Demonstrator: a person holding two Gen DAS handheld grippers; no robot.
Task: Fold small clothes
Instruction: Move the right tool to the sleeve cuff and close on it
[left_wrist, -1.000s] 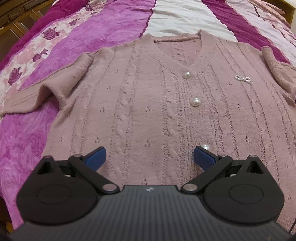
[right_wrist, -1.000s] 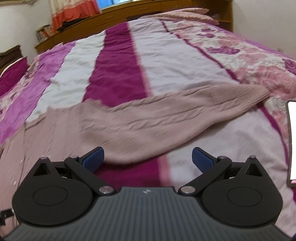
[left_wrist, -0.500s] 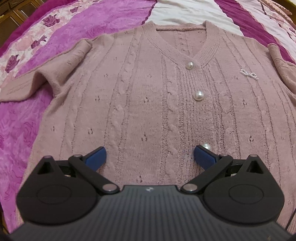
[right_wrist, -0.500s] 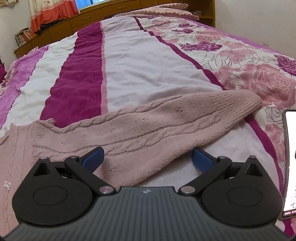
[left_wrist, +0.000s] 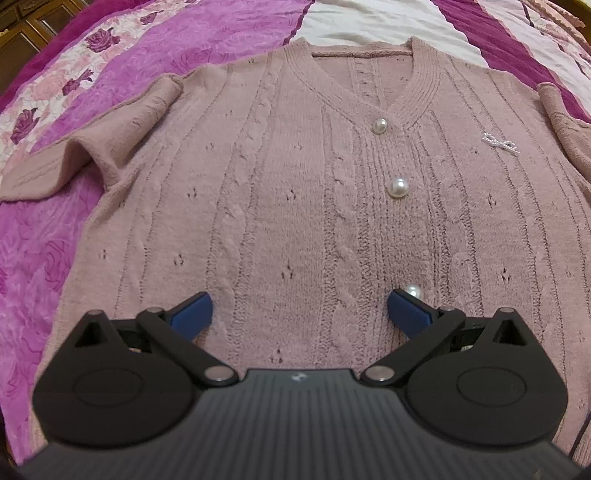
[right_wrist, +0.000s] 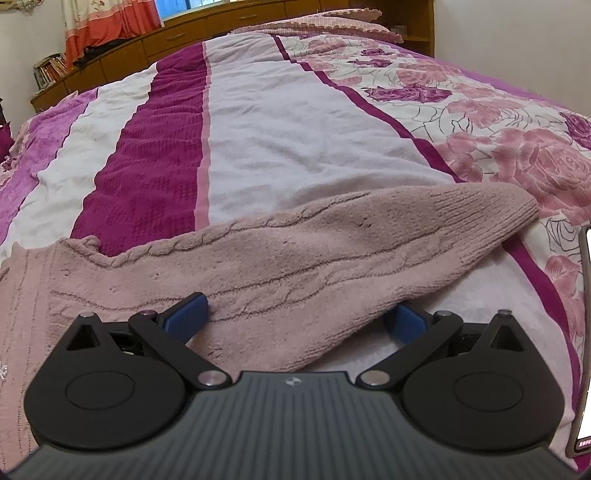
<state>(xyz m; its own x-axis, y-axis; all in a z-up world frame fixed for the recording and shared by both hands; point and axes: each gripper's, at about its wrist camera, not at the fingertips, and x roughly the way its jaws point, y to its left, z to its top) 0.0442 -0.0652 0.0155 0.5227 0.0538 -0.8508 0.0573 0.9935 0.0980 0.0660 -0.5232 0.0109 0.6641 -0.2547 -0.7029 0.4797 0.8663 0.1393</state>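
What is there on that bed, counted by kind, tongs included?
Pink cardigan: 1
Pearl buttons: 3 showing
Bead bow trim: 1
Phone at the frame edge: 1
Tongs, both open: 2, left tongs, right tongs
Total: 8

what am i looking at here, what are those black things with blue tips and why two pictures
Those are handheld tongs, one in each of a person's hands, with no robot arm involved. Each carries a wide-angle camera looking forward along its two blue-tipped fingers, which gives the two pictures.

The left tongs hang over the front of a pink knitted cardigan spread flat on a striped and flowered bedspread. It has pearl buttons and a small beaded bow.

The right tongs look at one cardigan sleeve stretched out sideways, with a phone's edge at far right.

Both tongs are open and hold nothing. Nothing is folded yet.
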